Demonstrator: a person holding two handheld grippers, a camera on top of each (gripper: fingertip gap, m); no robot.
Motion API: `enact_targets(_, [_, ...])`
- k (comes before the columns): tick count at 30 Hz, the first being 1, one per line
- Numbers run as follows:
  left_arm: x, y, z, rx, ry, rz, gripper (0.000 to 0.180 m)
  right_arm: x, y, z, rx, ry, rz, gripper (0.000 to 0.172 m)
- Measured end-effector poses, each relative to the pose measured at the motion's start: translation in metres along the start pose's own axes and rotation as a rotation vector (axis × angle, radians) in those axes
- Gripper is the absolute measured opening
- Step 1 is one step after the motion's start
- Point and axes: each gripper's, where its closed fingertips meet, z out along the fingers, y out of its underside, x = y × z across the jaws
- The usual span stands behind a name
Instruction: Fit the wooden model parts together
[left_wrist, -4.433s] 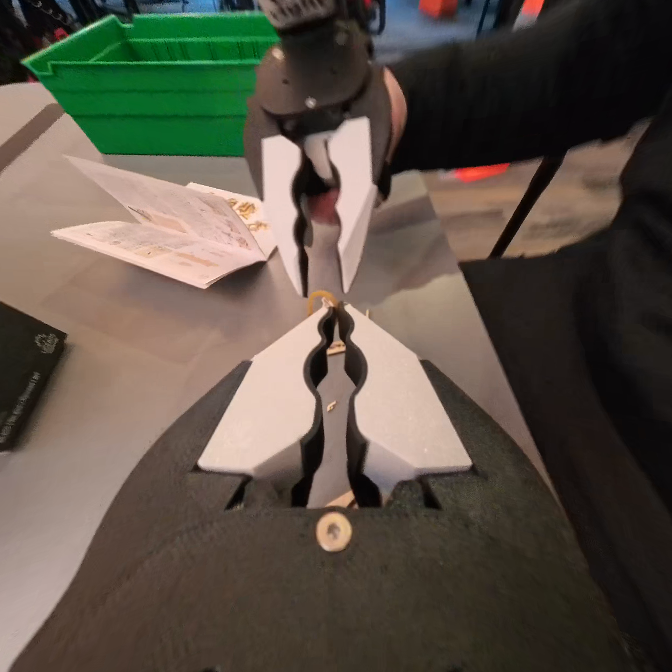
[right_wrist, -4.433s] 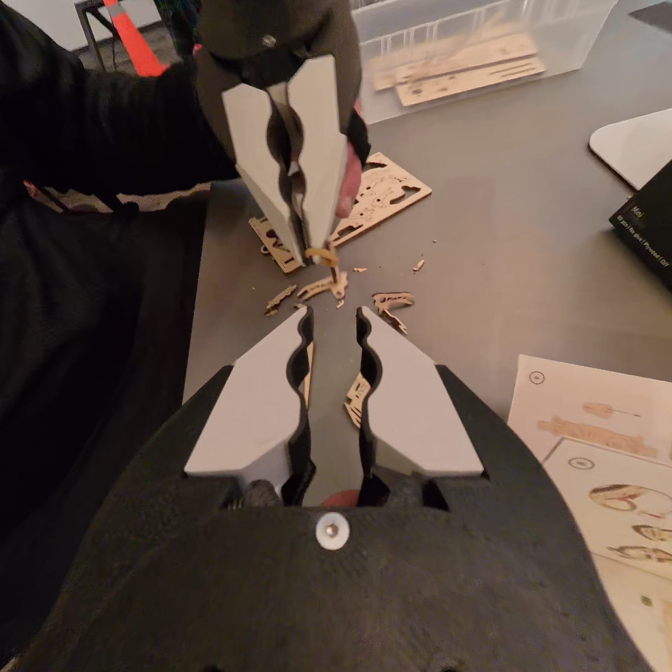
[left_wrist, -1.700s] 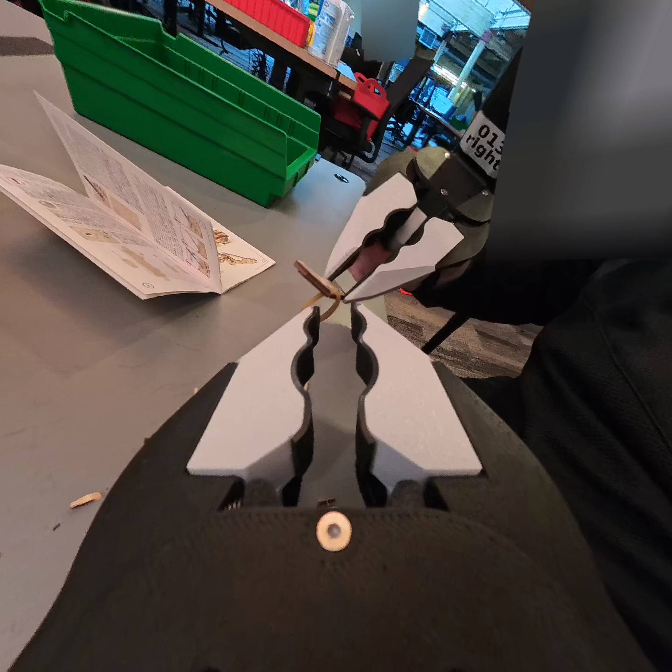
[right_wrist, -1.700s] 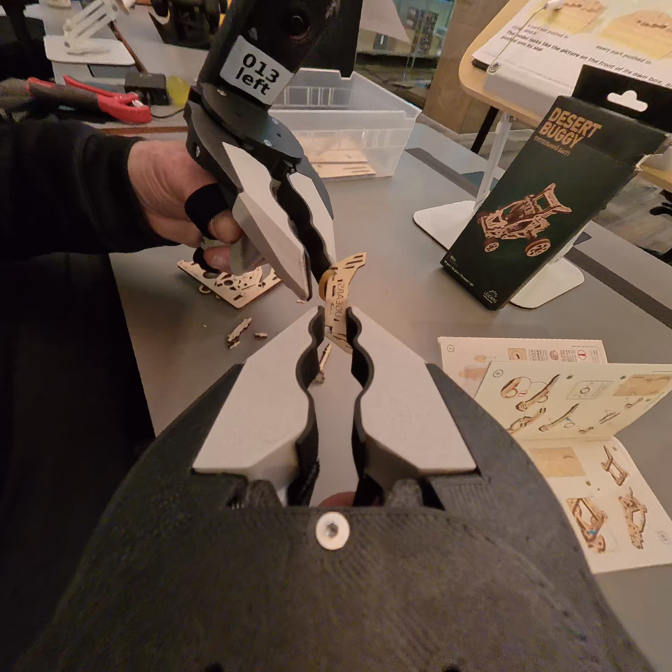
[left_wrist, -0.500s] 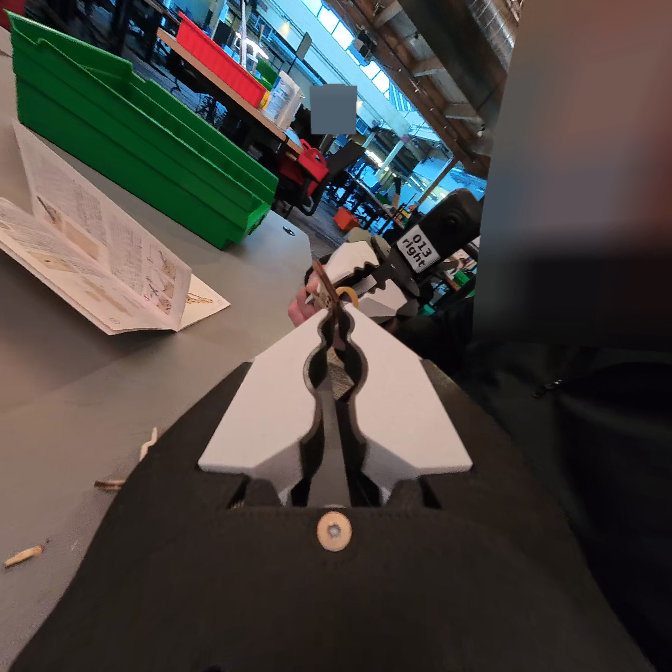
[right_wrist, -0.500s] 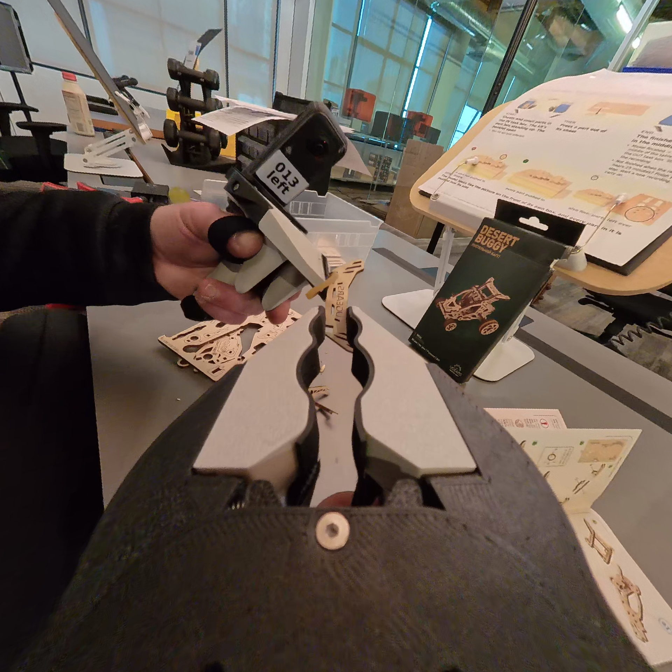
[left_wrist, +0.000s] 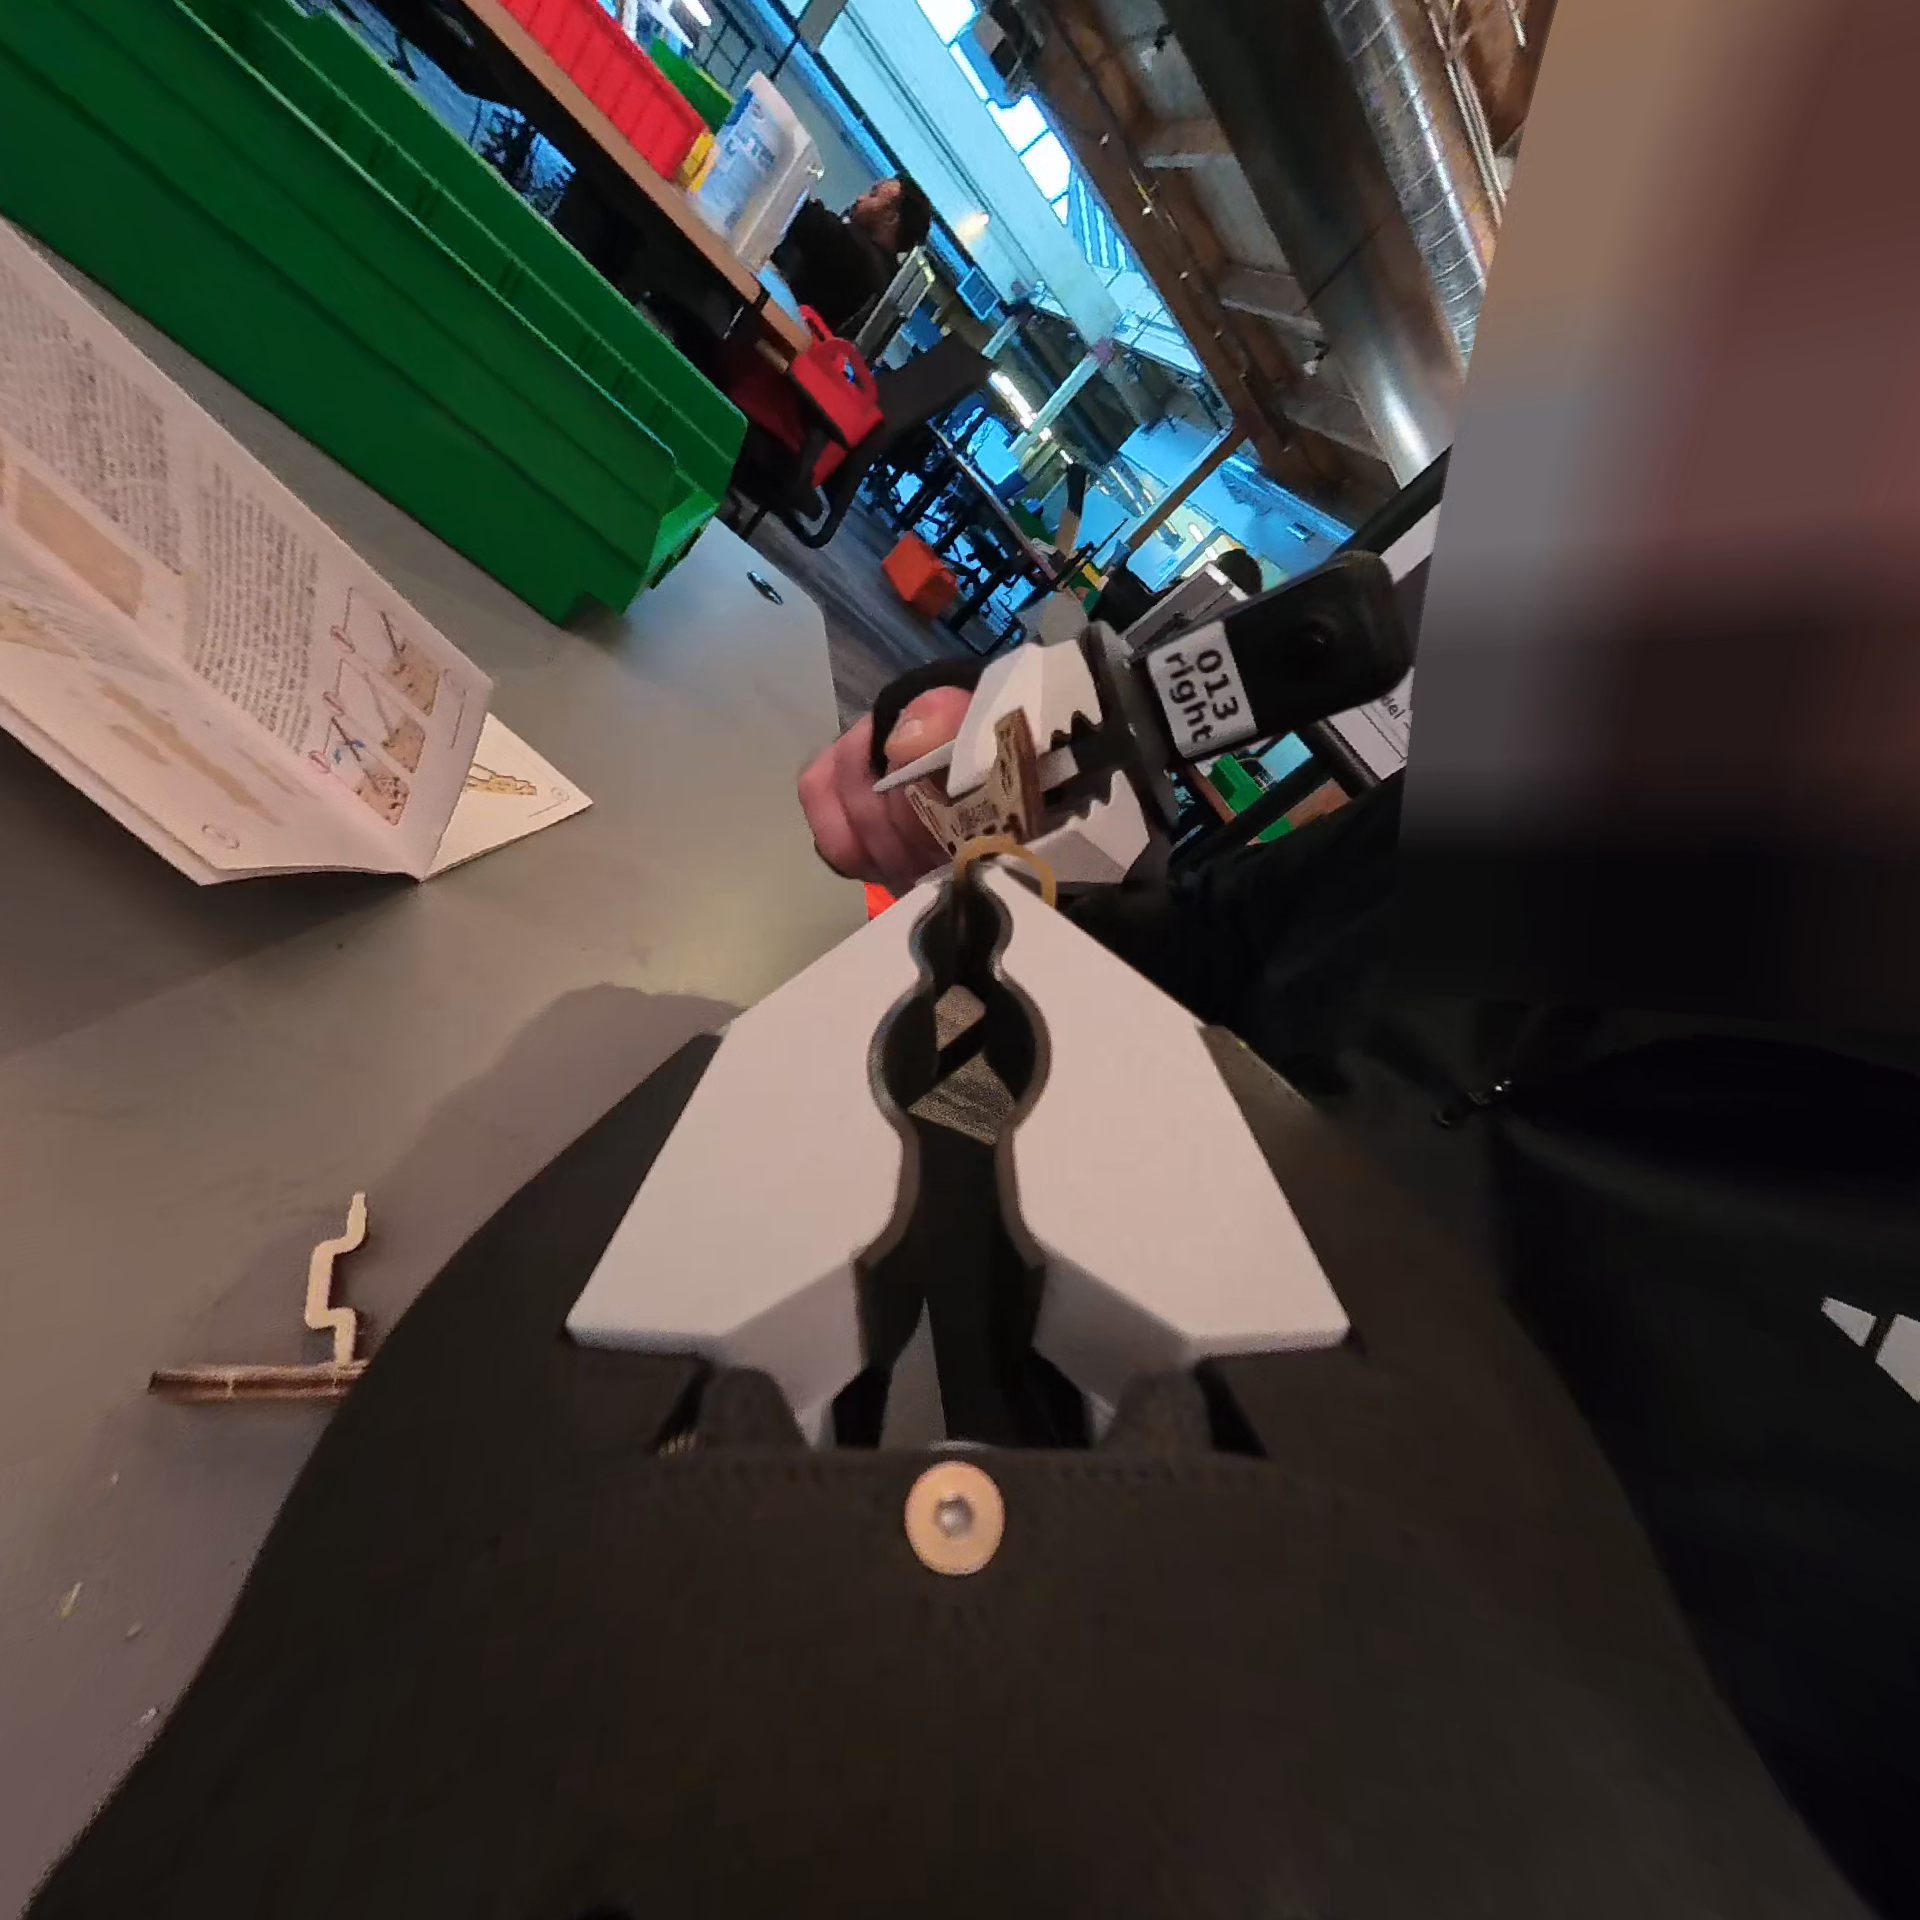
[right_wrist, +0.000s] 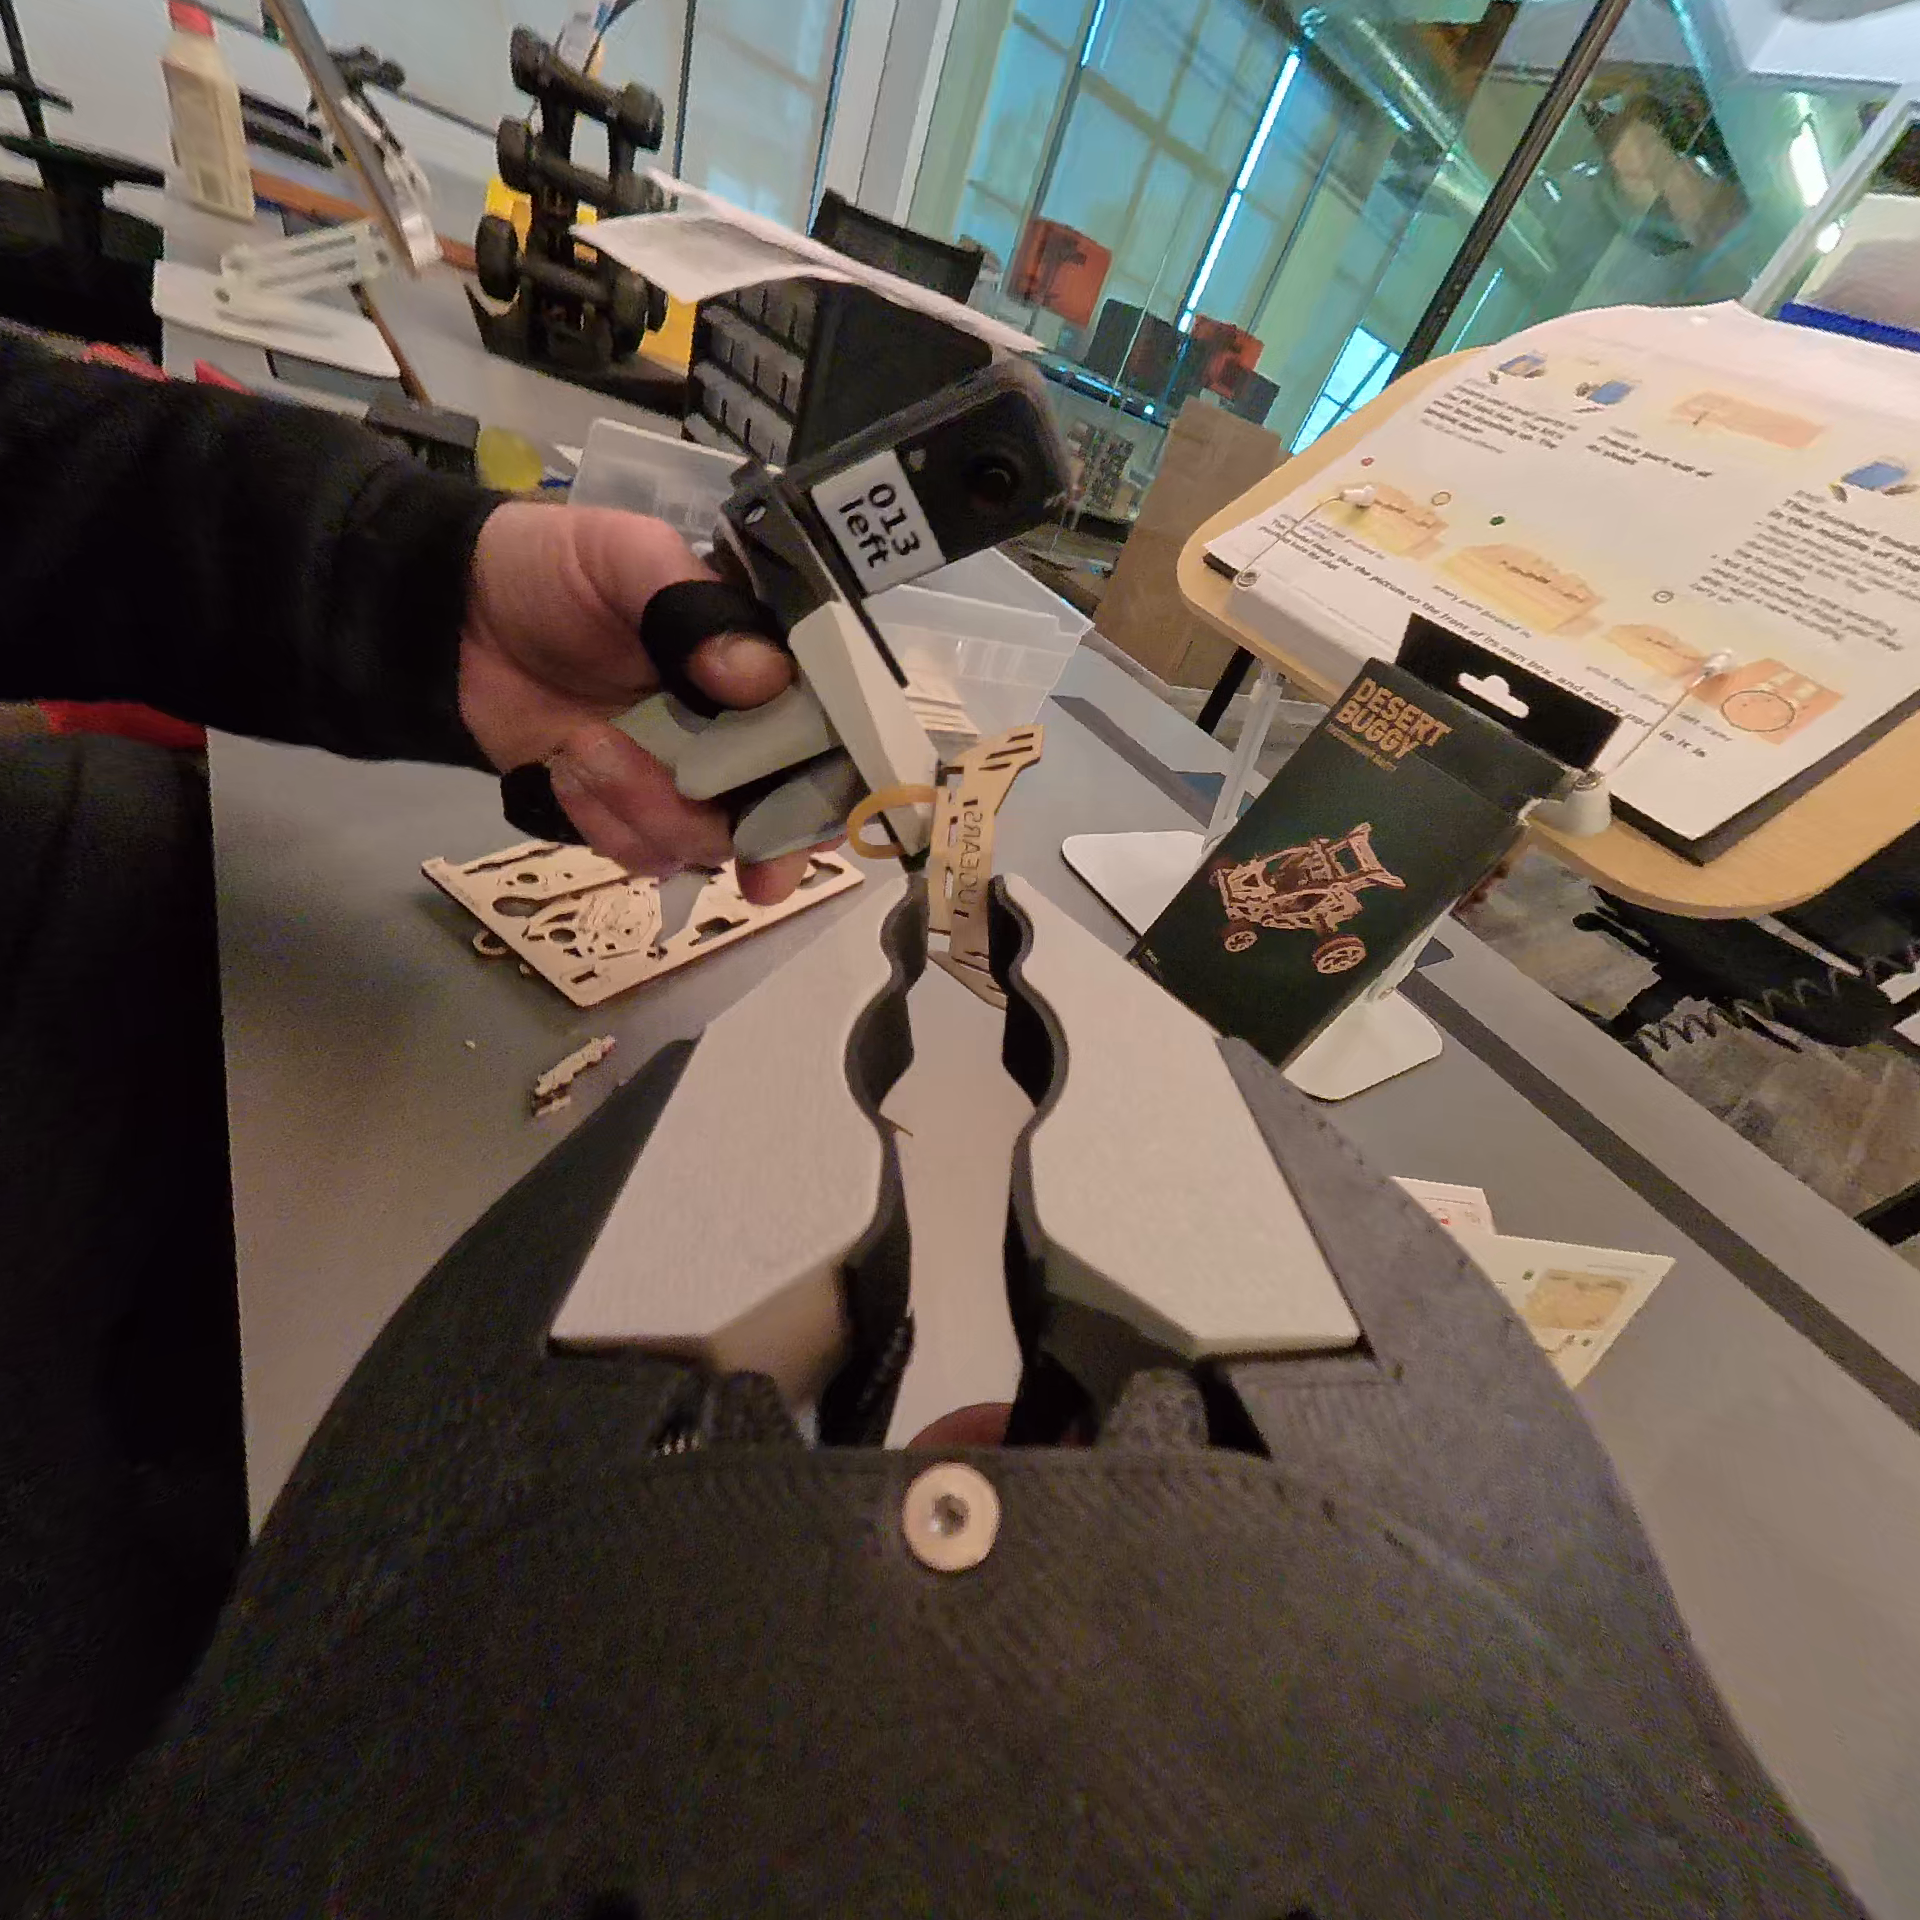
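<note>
Grippers meet in mid-air above the grey table (right_wrist: 395, 1039), higher than they were a few seconds ago, when both worked low over the loose wooden scraps. Since then the left gripper (right_wrist: 902, 831) has gone from slightly parted to fully closed, pinching a small tan rubber band (right_wrist: 883, 821) at its tips; the band's loop pokes out just beyond the closed fingertips in the left wrist view. The right gripper (right_wrist: 956, 904) holds a flat, curved wooden model part (right_wrist: 971, 831) upright, its two pads pressed against the part's faces at a narrow gap. Band and part now touch or nearly touch (which of the two is hard to say), so the step in hand looks like hooking the band onto the part's notched edge. The left hand (right_wrist: 582, 675) comes in from the left with its gripper angled downward; the right gripper points forward and slightly up. A punched-out plywood sheet (right_wrist: 623, 914) lies on the table behind.
</note>
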Motion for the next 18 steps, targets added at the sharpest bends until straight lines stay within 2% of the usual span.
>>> enact_targets(8, [0.0001,0.0029,0.0066,-0.046,0.012,-0.068,0.0,-0.0002,0.0035,-0.0016,-0.061,0.057,-0.201,0.008])
enact_targets(18, [-0.0051,0.0062,0.0099,-0.083,-0.036,-0.089,0.0,0.0014,0.0105,-0.0012,-0.092,0.075,-0.24,0.009])
